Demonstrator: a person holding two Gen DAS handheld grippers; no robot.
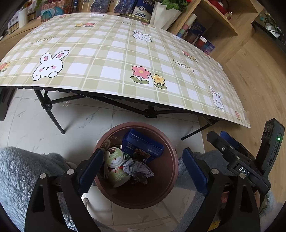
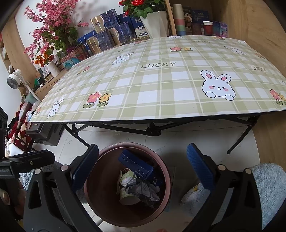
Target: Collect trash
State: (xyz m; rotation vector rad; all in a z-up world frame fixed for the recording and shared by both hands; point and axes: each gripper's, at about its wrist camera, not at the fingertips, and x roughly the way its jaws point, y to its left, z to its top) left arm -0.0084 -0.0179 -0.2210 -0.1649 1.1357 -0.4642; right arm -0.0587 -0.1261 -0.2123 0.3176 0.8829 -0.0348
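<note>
A folding bench [image 1: 114,58] on black crossed legs is seen in both views, covered by a green plaid sheet printed with rabbits, flowers and the word LUCKY; nothing is seen lying on the sheet. The floor below is pale marble-look tile, met by wood-look flooring on the far side. Behind the bench, wooden shelves [image 1: 219,16] are filled with blue boxes, stacked cups and a white planter, and pink artificial blossoms [image 2: 48,30] and a small white fan [image 2: 13,80] are seen at the left of the right wrist view. One round brown bin [image 1: 168,178] is stood on the tile just before the bench edge, between fluffy grey-blue fabric on either side. Inside it the trash is gathered: one dark blue coffee carton [image 1: 143,144] leaned against the wall, two green-and-white paper cups [image 1: 116,157], a pale wooden utensil at their left, and crumpled paper and wrappers [image 1: 141,171] whose number cannot be told. The left tongs [image 1: 141,171] are held wide above the bin with nothing between the blue pads, one finger partly covering the bin's near left rim. The right tongs [image 2: 143,171] are likewise spread wide and empty over the same bin [image 2: 166,180], and their black body is seen at the right of the left wrist view.
</note>
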